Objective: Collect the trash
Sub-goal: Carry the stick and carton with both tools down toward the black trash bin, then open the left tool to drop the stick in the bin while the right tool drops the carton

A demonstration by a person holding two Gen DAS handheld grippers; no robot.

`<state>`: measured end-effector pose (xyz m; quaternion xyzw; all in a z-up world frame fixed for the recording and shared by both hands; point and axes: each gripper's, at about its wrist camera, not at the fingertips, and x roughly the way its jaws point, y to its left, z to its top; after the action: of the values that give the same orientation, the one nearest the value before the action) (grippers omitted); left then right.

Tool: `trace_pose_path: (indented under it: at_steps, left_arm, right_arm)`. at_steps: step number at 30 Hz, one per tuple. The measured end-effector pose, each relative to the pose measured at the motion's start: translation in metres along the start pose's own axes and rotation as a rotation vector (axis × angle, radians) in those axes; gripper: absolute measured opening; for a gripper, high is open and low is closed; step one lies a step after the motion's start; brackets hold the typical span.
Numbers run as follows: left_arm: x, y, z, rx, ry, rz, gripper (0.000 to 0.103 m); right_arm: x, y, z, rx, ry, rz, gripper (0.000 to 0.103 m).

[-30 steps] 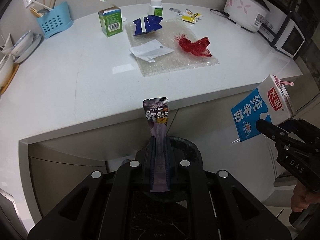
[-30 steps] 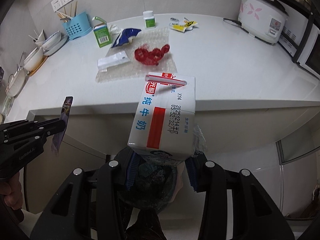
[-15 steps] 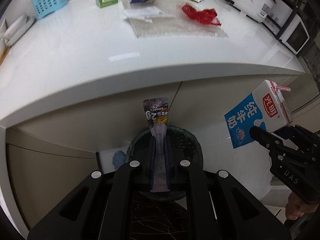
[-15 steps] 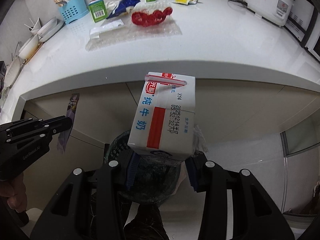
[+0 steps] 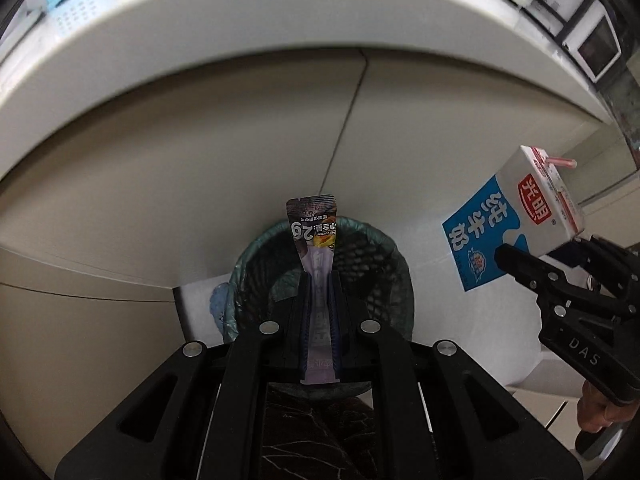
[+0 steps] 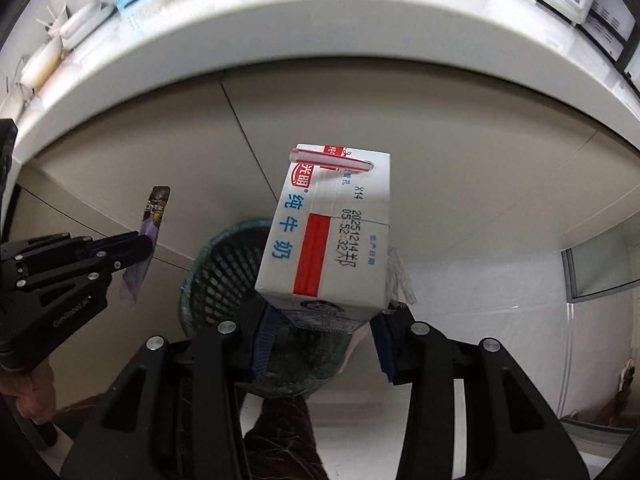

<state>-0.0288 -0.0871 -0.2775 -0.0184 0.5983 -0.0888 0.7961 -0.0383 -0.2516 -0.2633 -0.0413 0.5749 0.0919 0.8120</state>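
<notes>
Bin (image 5: 320,276) is the target: dark mesh wastebasket with a greenish liner, on the floor under the worktop (image 5: 240,20) overhang, against the cabinet front.

Left tool (image 5: 318,300): jaws nearly shut, pinching a slim purple sachet (image 5: 314,236). Sachet's long axis runs along the fingers, free end sticking out toward 12 o'clock. In the left wrist view the bin mouth sits right behind the sachet, dead centre, so it looks lined up over the opening. How high above the rim, can't tell.

Right tool (image 6: 320,320): jaws part-way open, clamped on the lower end of a milk carton (image 6: 328,232), blue pads on its two sides. Carton's long axis also along the fingers, top with the pink straw at 12 o'clock. In the right wrist view the bin (image 6: 224,276) lies mostly at 9 to 10 o'clock of the carton base, only partly under it.

Judgement: left hand is better placed for release. Right hand probably needs a shift toward 9 o'clock first, or the carton could clip the rim or land outside.

In the right wrist view the left tool (image 6: 140,246) sits at 9 o'clock, apart from the carton.
</notes>
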Motion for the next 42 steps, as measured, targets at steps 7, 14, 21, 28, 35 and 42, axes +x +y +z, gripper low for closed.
trace_pose_path:
  at_steps: [7,14,21,28,35,42]
  left_arm:
    - [0.021,-0.002,-0.001,0.011,0.036,0.012,0.008]
    - [0.034,-0.015,-0.004,0.05,0.067,0.002,0.009]
    - [0.038,-0.022,-0.005,0.069,0.059,0.01,0.018]
    - [0.026,-0.013,-0.007,0.024,-0.008,0.008,0.054]
    - [0.011,0.007,-0.012,-0.055,-0.069,0.047,0.09]
    - [0.001,0.034,-0.016,-0.095,-0.078,0.075,0.096]
  right_arm:
    - [0.011,-0.001,-0.007,-0.007,0.019,-0.01,0.04]
    - [0.01,-0.004,-0.006,0.003,0.023,-0.019,0.04]
    - [0.013,-0.003,0.002,0.027,0.033,-0.025,0.04]
    - [0.009,0.005,0.002,0.016,0.01,-0.015,0.04]
    - [0.02,0.022,0.005,-0.016,0.023,0.026,0.04]
    - [0.036,0.044,0.008,-0.075,0.045,0.069,0.04]
